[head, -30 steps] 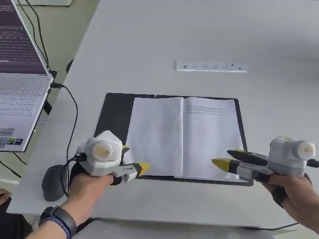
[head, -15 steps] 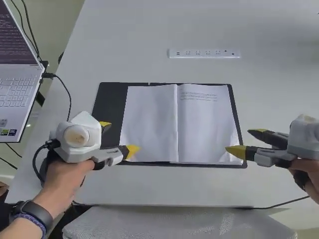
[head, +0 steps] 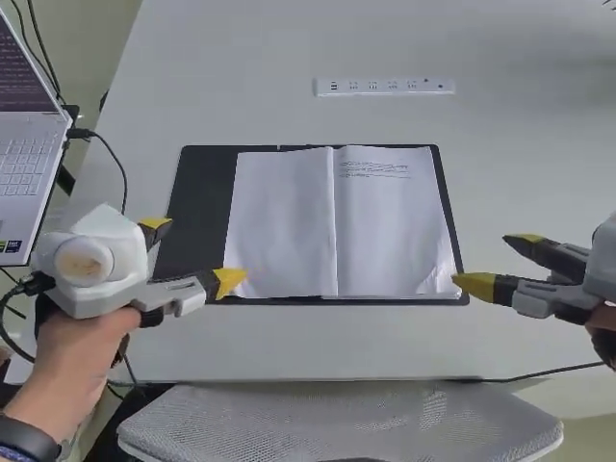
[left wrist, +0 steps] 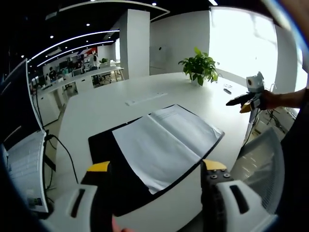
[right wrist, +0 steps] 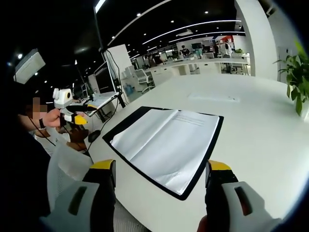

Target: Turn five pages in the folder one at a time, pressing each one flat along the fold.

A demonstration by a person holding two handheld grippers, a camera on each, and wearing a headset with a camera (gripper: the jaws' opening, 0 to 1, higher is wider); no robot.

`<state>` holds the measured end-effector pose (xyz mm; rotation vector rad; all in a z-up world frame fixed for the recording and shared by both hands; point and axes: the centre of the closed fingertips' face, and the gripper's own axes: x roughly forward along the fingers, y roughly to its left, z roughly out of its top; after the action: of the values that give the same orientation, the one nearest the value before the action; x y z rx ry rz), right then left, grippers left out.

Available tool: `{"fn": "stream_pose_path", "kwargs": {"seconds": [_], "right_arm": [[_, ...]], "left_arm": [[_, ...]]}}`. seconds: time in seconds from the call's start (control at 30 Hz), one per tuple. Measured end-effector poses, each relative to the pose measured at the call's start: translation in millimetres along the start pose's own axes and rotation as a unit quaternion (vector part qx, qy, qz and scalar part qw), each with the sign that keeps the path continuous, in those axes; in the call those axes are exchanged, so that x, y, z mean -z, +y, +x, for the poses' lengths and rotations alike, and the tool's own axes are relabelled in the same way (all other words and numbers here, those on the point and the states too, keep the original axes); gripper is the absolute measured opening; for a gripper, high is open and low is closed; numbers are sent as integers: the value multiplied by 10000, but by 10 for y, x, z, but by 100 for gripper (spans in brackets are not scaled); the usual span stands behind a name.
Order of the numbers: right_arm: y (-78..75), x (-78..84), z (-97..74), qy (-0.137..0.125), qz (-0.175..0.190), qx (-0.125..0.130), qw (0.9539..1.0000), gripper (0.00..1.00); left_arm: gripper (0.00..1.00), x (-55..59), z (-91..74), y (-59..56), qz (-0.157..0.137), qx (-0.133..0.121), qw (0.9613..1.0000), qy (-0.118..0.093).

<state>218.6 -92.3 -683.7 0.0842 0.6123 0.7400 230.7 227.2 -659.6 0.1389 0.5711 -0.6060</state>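
Head view with both gripper views. A flat black folder (head: 202,212) lay open on the white worktop (head: 289,48), squarely in front of the person. Its white paper pages (head: 289,217) were spread to either side of the central fold, and a few lines of print ran across the top of the right-hand page. The left gripper (head: 192,255), a grey hand-held tool with yellow jaw tips, was held at the folder's near left corner. Its jaws stood wide apart with nothing between them, and its forward tip appeared just over the folder's front edge. The right gripper (head: 499,262), of the same build, was held just beside the folder's near right corner, its jaws likewise spread and empty. Whether either tip touched the folder could not be told. A long white power strip (head: 383,87) lay beyond the folder, well apart from it. An open silver laptop (head: 24,164) stood at the worktop's left edge. A grey mesh chair back (head: 337,428) showed below the worktop's near edge.
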Motion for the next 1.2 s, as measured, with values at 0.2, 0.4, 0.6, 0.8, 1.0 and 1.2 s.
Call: {"fn": "stream_pose_path", "kwargs": {"seconds": [0.2, 0.4, 0.6, 0.8, 1.0, 1.2], "right_arm": [[18, 21, -29, -11, 19, 29, 10000, 75], [28, 10, -39, -15, -13, 31, 10000, 75], [28, 7, -60, -42, 16, 29, 10000, 74], [31, 45, -95, -48, 62, 44, 10000, 73], [22, 67, -126, -39, 84, 45, 9999, 73], [-19, 49, -156, -76, 119, 78, 9999, 73]], "left_arm": [[75, 15, -34, 11, -26, -29, 10000, 15], [75, -24, -21, -8, -9, 1, 10000, -5], [74, -79, 32, -6, 4, 12, 10000, -25], [75, -151, 139, -66, 117, 130, 9998, -10], [75, -232, 245, -143, 196, 264, 9995, -12], [75, -340, 377, -276, 335, 462, 9984, -8]]}}
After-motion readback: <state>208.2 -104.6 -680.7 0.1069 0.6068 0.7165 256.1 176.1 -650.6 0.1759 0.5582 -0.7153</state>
